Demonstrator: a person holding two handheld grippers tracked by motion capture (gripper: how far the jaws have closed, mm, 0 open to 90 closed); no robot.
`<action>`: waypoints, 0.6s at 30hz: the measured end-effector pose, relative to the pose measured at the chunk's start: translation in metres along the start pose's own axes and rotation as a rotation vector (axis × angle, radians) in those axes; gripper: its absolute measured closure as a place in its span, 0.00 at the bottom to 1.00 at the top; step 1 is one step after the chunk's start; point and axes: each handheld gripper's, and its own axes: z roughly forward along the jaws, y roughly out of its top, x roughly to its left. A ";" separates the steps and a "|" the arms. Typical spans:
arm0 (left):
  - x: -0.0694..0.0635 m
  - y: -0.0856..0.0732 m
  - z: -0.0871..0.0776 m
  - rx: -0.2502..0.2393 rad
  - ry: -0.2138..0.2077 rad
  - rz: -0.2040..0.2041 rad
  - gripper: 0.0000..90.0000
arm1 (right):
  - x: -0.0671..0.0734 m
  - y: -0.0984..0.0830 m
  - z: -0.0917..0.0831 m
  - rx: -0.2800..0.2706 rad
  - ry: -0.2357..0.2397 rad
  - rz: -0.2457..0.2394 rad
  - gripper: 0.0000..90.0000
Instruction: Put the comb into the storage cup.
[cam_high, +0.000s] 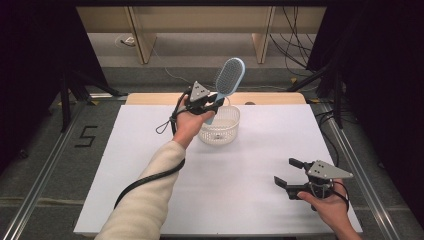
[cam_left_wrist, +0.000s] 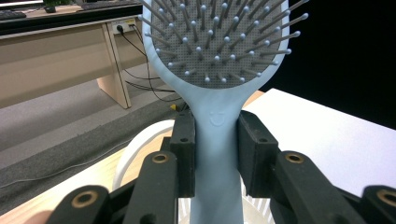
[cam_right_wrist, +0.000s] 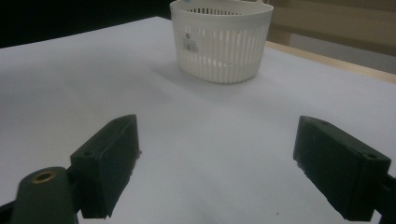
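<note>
A light blue hairbrush (cam_high: 229, 76) with grey bristles stands tilted above the white slotted basket (cam_high: 220, 125). My left gripper (cam_high: 216, 102) is shut on its handle, just over the basket's far rim. In the left gripper view the handle (cam_left_wrist: 215, 140) is pinched between both black pads and the bristle head rises above. My right gripper (cam_high: 286, 172) rests low at the table's near right, jaws wide open with nothing between them. In the right gripper view the basket (cam_right_wrist: 222, 39) stands well ahead of the open right gripper (cam_right_wrist: 215, 163).
The white table top (cam_high: 150, 165) ends at a wooden strip (cam_high: 265, 98) behind the basket. Metal rails run along both sides on the floor. Desks and cables (cam_high: 292, 40) stand beyond the table. A black cable trails along the left sleeve.
</note>
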 end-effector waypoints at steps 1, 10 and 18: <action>0.000 0.000 0.000 0.000 -0.001 0.001 0.77 | 0.000 0.000 0.000 0.000 0.000 0.000 0.17; 0.001 -0.003 0.002 0.010 0.000 0.015 0.77 | 0.000 0.000 0.000 0.000 0.001 -0.004 0.17; 0.001 -0.005 0.005 0.014 -0.003 0.018 0.77 | 0.000 0.000 0.000 0.000 0.001 0.003 0.17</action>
